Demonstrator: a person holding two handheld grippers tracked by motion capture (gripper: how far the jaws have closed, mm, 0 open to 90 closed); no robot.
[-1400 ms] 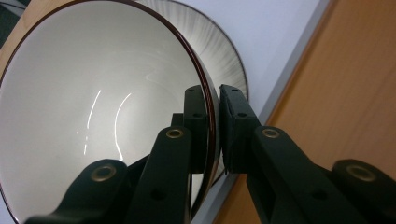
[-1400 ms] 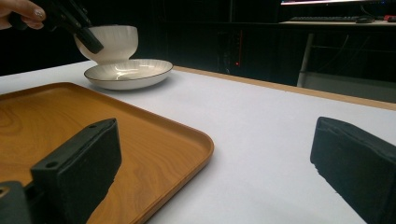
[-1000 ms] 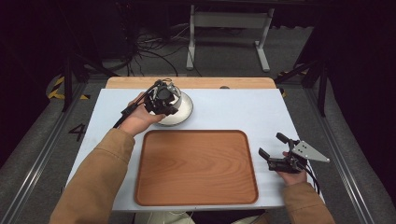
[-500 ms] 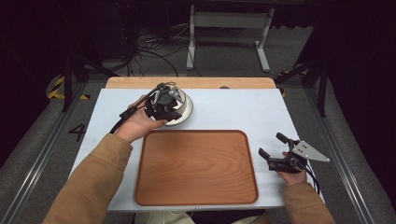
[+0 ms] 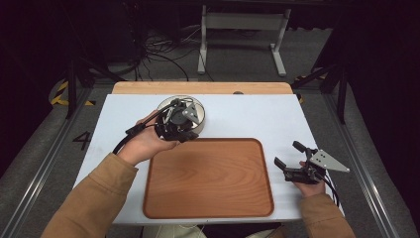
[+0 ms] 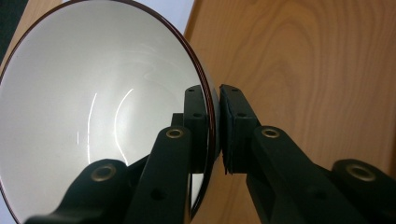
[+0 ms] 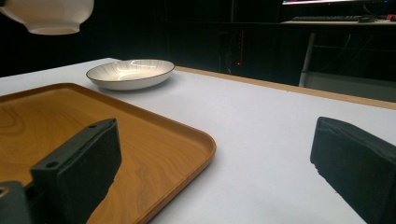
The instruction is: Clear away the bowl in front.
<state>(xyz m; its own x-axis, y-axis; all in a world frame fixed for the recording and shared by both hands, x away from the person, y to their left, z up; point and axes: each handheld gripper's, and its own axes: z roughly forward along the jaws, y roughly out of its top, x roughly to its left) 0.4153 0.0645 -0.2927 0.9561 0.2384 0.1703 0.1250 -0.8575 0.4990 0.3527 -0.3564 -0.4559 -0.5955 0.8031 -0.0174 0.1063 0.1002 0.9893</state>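
Observation:
My left gripper [image 6: 217, 93] is shut on the rim of a white bowl [image 6: 93, 116] with a dark edge, one jaw inside it and one outside. The bowl [image 7: 46, 14] hangs in the air, clear of the table. In the high view the left gripper [image 5: 176, 121] is at the far left corner of the wooden tray [image 5: 208, 178], over white crockery [image 5: 199, 110]. My right gripper [image 5: 287, 153] rests on the table right of the tray, open with nothing between its jaws [image 7: 215, 154].
A shallow white plate [image 7: 130, 72] with a dark rim sits on the white table [image 5: 247, 114] beyond the tray's far left corner. The tray [image 7: 93, 140] has a raised lip. A wooden strip runs along the table's far edge [image 5: 203, 88].
My left hand has moved nearer and up from over the plate to the tray's far left corner, carrying the bowl. The right gripper has stayed put.

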